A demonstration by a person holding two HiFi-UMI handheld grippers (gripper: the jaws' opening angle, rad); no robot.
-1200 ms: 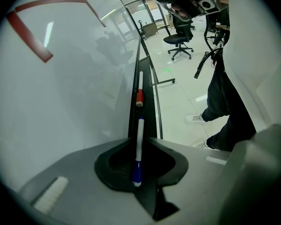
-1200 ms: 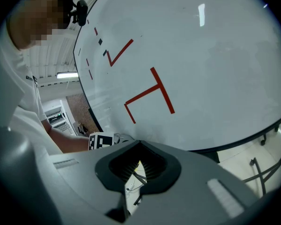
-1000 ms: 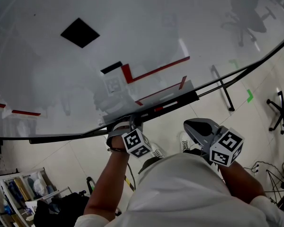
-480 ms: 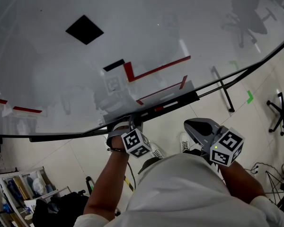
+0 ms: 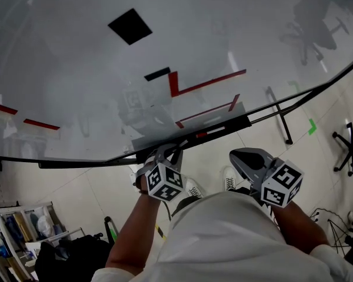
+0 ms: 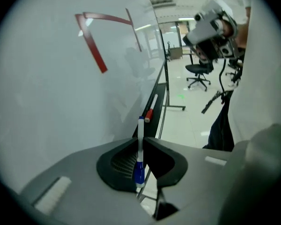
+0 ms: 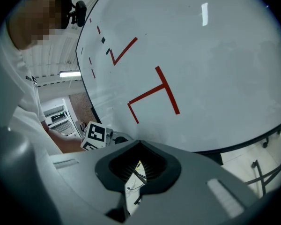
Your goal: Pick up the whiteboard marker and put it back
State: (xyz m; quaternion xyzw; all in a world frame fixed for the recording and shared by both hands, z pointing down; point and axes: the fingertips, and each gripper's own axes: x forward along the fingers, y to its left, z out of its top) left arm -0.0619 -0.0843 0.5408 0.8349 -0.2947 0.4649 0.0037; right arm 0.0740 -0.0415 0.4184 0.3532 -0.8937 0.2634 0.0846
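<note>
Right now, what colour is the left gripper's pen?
White with a blue end; the pen shows best in the left gripper view.

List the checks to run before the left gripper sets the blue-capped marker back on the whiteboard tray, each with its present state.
1. Marker clamped between the left gripper jaws: ok.
2. Tray has bare room beyond the red-capped marker: ok.
3. Right gripper shut, empty, clear of the tray: ok.
4. Marker lying along the tray: not ok, held off it.
5. Marker directly over the tray: cannot tell.
</note>
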